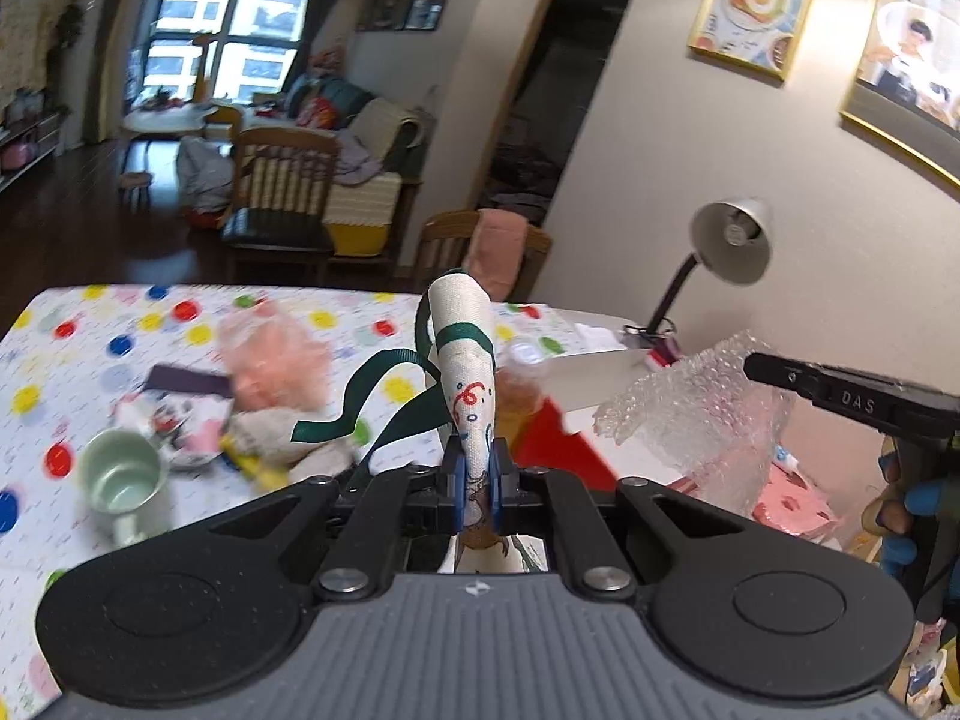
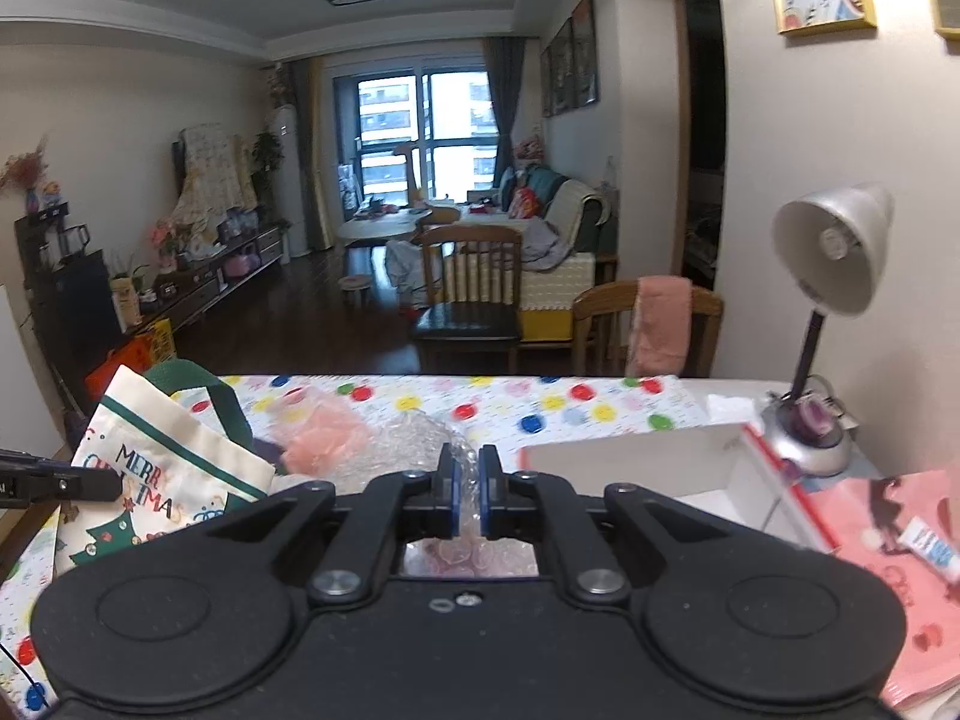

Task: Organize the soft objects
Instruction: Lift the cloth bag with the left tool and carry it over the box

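We judged sorting barely begun: left gripper (image 1: 474, 474) pinched the canvas bag (image 1: 465, 348), right gripper (image 2: 465, 489) pinched bubble wrap (image 2: 414, 444); pink plush (image 1: 273, 360) remained unsorted.

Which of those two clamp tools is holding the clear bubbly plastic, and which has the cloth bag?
The right gripper pinches the bubble wrap. The left gripper is clamped on the Christmas tote bag, white canvas with green straps.
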Demonstrator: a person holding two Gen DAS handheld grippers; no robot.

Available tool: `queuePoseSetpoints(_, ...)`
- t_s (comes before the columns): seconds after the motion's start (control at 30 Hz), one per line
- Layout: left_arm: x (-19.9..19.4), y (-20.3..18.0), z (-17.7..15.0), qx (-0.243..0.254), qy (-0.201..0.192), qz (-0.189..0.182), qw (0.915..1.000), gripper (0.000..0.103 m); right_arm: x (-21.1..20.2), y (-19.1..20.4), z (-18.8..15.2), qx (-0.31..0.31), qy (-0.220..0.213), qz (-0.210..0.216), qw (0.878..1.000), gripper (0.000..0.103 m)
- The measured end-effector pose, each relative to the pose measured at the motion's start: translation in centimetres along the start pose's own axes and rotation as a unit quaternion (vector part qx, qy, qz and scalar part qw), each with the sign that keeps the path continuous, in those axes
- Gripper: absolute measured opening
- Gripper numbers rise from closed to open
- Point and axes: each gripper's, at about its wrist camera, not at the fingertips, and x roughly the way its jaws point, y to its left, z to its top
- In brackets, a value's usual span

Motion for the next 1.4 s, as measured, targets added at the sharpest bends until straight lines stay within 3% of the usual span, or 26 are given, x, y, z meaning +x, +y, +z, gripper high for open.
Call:
queuePoseSetpoints(0.3, 4.9, -7.1, 2.9, 0.032, 0.003, -0.037, 0.9988, 0.007, 0.6, -7.0, 1.7, -0.006, -0.015, -0.027, 0.999, 0.005)
queuePoseSetpoints(0.73, 13.3, -16.4, 6.1, 0.063, 0.006, -0.046, 0.997, 0.007, 4.5, -14.8, 3.0, -0.013, -0.009, -0.021, 1.0, 0.005)
queuePoseSetpoints(1.1, 21.1, -20.4, 5.8, 0.071, 0.021, -0.021, 0.997, 0.007, 8.9, -17.9, 2.6, -0.024, 0.008, -0.024, 0.999, 0.005)
queuePoseSetpoints(1.4, 27.4, -21.0, 4.0, 0.067, 0.047, 0.002, 0.9966, 0.007, 12.9, -20.0, 1.4, -0.028, 0.043, -0.039, 0.998, 0.005)
